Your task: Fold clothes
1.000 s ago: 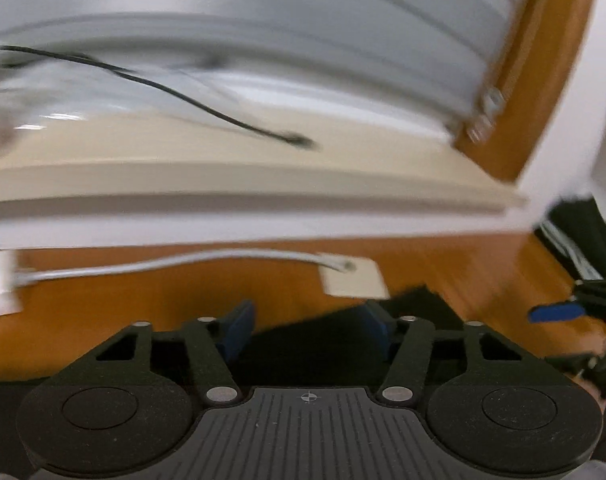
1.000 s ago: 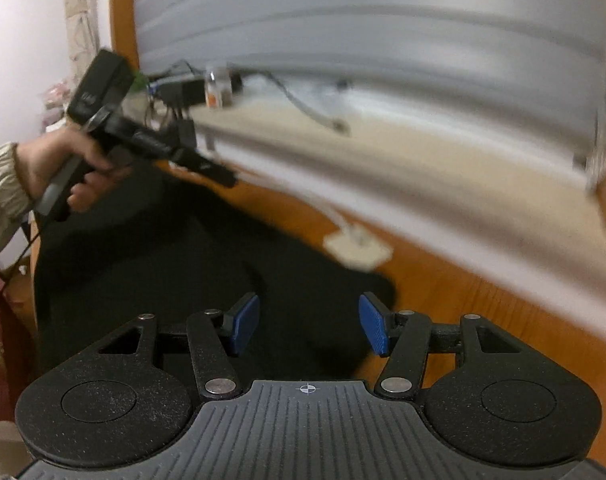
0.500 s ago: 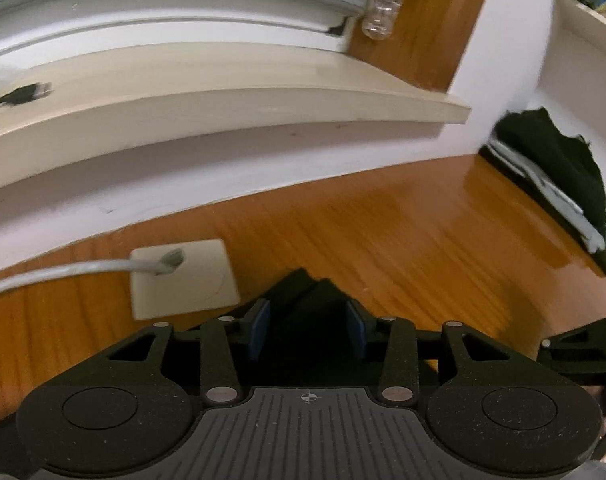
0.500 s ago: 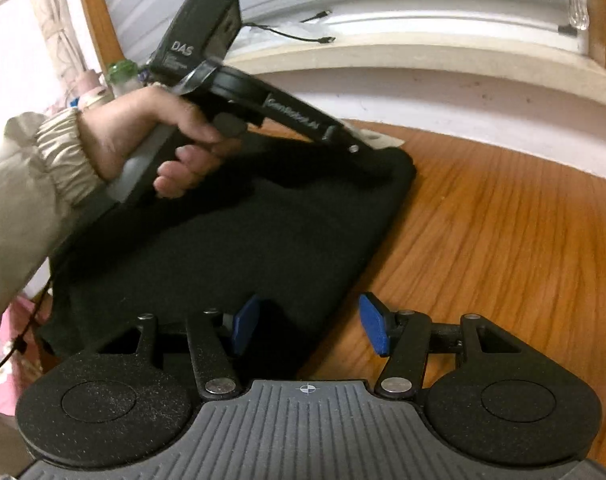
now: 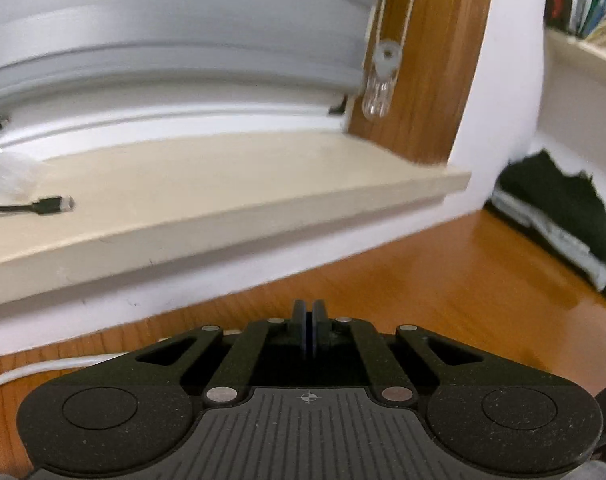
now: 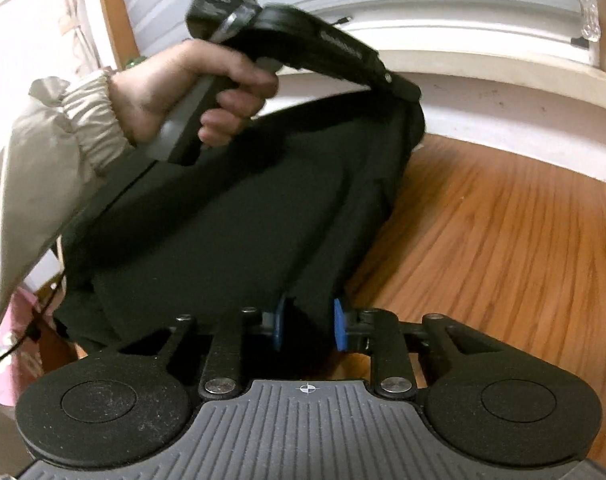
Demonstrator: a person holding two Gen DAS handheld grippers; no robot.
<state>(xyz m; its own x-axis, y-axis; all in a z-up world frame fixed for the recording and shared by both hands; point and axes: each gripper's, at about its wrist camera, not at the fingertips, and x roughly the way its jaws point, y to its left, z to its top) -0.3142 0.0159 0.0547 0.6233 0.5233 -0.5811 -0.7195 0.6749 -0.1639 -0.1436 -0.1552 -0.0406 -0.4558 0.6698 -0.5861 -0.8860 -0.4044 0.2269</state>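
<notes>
**— So, what have your tongs got?**

**—** Both have just been closing. My right gripper (image 6: 309, 326) is clenched on a bunched edge of the black garment (image 6: 231, 216), cloth packed between its blue pads (image 6: 340, 328). My left gripper (image 5: 309, 326) has its pads pinched flat together; the right view shows its tip (image 6: 399, 88) at the garment's far corner, toward one o'clock, with that corner raised, so I judge it is grasping cloth there.

**— And where does the garment lie?**

**—** Across the wooden tabletop (image 6: 503, 240), running from my right gripper toward eleven o'clock, under my left hand (image 6: 191, 92). The window sill (image 5: 223, 200) is beyond, at twelve.

**— How would you fold it well?**

**—** Lift both corners together, keep the edge between them taut, carry it over evenly, and lay it down aligned before letting go.
</notes>
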